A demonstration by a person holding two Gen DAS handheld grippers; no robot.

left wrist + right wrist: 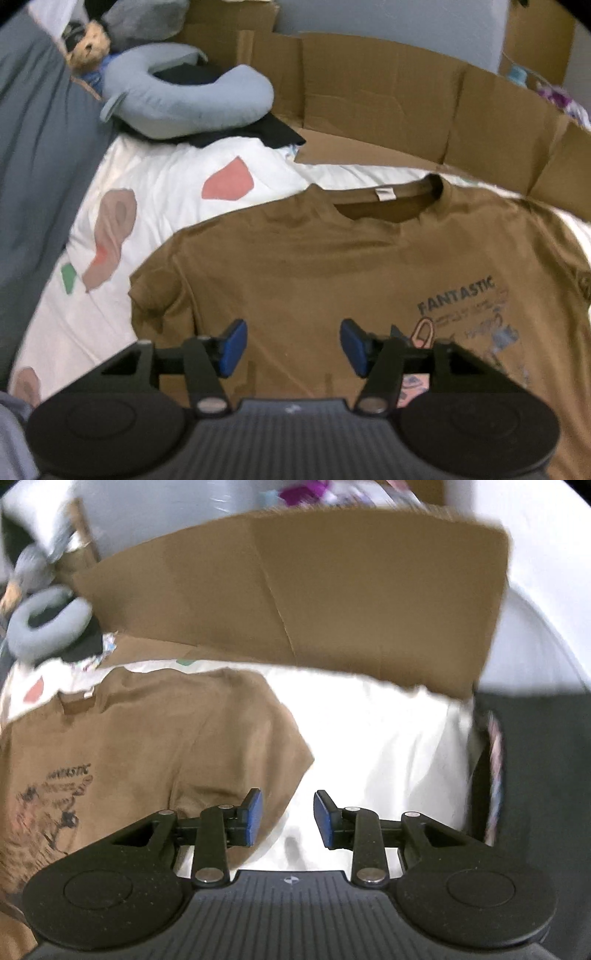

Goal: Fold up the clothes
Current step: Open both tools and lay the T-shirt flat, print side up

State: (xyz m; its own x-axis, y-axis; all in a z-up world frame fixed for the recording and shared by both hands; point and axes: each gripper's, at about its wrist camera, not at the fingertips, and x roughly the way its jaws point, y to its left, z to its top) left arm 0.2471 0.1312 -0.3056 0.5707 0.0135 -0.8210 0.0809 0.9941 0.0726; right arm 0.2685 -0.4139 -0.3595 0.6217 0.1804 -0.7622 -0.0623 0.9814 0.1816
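A brown T-shirt (314,266) with a "FANTASTIC" print lies flat, front up, on a white patterned sheet (155,192), collar toward the far side. My left gripper (290,347) is open and empty, hovering over the shirt's lower left body near the left sleeve. In the right wrist view the same shirt (147,738) fills the left half, its right sleeve reaching toward the middle. My right gripper (286,818) is open and empty, over the sleeve's edge and the white sheet (388,738).
Flattened cardboard (388,103) stands along the far side of the bed and also shows in the right wrist view (314,590). A grey neck pillow (177,99), a plush toy (88,44) and dark clothing (258,129) sit at far left. A grey blanket (29,166) lies left.
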